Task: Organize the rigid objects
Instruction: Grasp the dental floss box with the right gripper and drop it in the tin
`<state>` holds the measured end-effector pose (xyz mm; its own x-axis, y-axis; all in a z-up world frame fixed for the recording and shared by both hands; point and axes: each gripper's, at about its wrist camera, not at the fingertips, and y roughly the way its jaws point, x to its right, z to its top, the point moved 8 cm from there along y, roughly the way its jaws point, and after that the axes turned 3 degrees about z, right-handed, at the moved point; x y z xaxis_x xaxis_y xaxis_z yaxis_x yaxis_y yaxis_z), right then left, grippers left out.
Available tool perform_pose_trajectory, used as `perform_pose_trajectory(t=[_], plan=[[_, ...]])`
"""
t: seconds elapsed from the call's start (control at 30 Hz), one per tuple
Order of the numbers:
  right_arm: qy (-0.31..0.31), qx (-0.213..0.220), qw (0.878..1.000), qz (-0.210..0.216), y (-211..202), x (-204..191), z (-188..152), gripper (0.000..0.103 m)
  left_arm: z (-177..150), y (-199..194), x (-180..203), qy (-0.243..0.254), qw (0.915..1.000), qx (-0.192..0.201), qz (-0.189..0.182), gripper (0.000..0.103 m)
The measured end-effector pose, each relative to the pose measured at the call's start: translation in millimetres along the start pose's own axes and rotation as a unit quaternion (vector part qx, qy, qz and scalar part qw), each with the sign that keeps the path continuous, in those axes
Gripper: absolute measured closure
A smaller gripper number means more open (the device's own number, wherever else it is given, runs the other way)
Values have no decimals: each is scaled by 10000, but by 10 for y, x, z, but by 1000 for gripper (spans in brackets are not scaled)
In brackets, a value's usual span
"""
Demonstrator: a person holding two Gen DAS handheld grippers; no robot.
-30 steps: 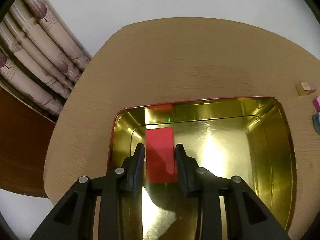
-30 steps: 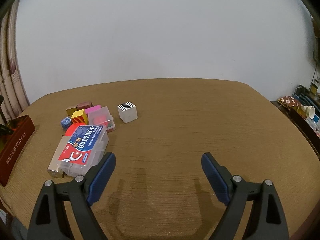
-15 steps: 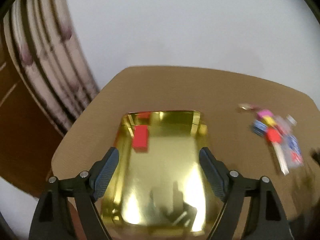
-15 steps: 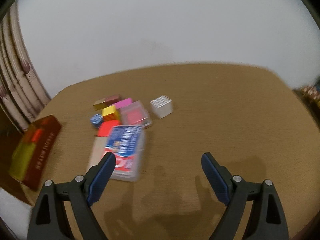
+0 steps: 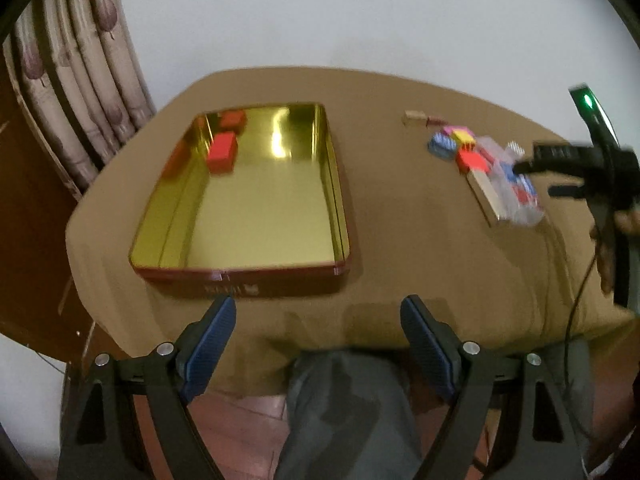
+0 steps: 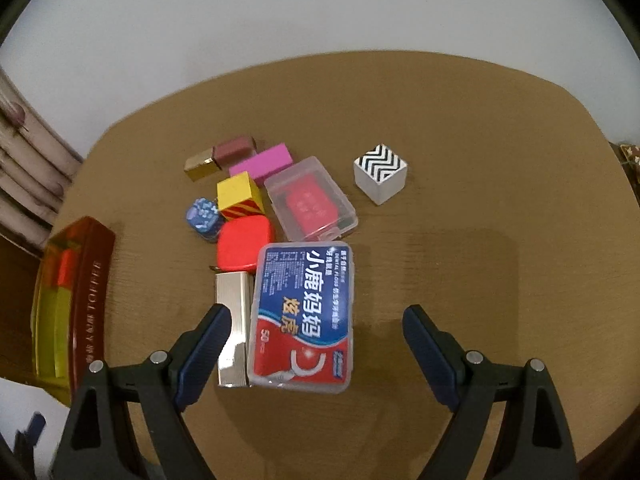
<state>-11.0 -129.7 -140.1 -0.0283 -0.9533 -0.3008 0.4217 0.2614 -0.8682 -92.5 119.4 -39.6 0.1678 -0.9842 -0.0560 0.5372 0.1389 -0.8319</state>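
Note:
A gold-lined red tin (image 5: 240, 276) lies on the left of the table with a red block (image 5: 222, 152) in its far left corner. My left gripper (image 5: 318, 340) is open and empty, held back over the table's near edge. My right gripper (image 6: 316, 344) is open and empty above a clear floss box with a blue and red label (image 6: 306, 312), with a silver bar (image 6: 232, 332) by its left finger. Beyond lie a red rounded case (image 6: 245, 244), a clear box with a red card (image 6: 310, 200), and yellow (image 6: 239, 196), pink (image 6: 260, 162) and zigzag (image 6: 380, 172) blocks.
A blue die (image 6: 203, 213), a gold block (image 6: 199, 165) and a maroon block (image 6: 234, 148) lie at the pile's far left. The tin shows at the left edge of the right wrist view (image 6: 86, 292). Curtains (image 5: 80, 92) hang beyond the table's left. My legs are under the near edge.
My left gripper let go of the red block in the tin, opened and pulled back to the table's near edge. My right gripper moved left and forward over the floss box.

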Motion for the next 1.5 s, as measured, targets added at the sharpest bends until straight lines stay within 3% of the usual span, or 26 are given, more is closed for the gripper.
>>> perform_pose_trajectory(t=[0.37, 0.4, 0.43, 0.47, 0.6, 0.73, 0.9, 1.0, 1.1, 1.2, 1.37, 1.5], plan=[[58, -656, 9971, -371, 384, 30, 6, 15, -120, 47, -2, -8, 9997, -191, -170, 22], [29, -725, 9969, -318, 427, 30, -12, 28, -122, 47, -3, -26, 9996, -205, -168, 22], [28, -772, 9966, -300, 479, 40, -21, 33, -121, 46, -12, -32, 9996, -214, -157, 22], [-26, -658, 9970, -418, 450, 59, -3, 39, -122, 47, -8, -52, 9996, -225, -143, 22], [26, -405, 9988, -263, 293, 133, 47, 39, -151, -11, -54, -167, 9993, -272, -198, 22], [-75, -56, 10000, 31, -131, 33, 146, 39, -229, -146, -185, -355, 9992, -158, -85, 22], [-545, -74, 9926, 1086, -617, -884, 281, 39, -341, -317, -506, -700, 9969, 67, 343, 21], [-893, -441, 9801, 1719, -539, -1755, 260, 39, -369, -388, -724, -888, 9940, 192, 604, 21], [-1134, -803, 9697, 2010, -295, -2508, 127, 39, -411, -418, -947, -1051, 9909, 250, 807, 21], [-1322, -1038, 9677, 1877, 24, -3032, 39, 39, -448, -428, -1149, -1179, 9872, 320, 1022, 21], [-1281, -1288, 9730, 1426, 719, -3254, 22, 39, -470, -360, -1314, -1309, 9853, 318, 1046, 21], [-1122, -1345, 9774, 1183, 1016, -3390, -12, 39, -478, -299, -1310, -1218, 9872, 261, 997, 21]])
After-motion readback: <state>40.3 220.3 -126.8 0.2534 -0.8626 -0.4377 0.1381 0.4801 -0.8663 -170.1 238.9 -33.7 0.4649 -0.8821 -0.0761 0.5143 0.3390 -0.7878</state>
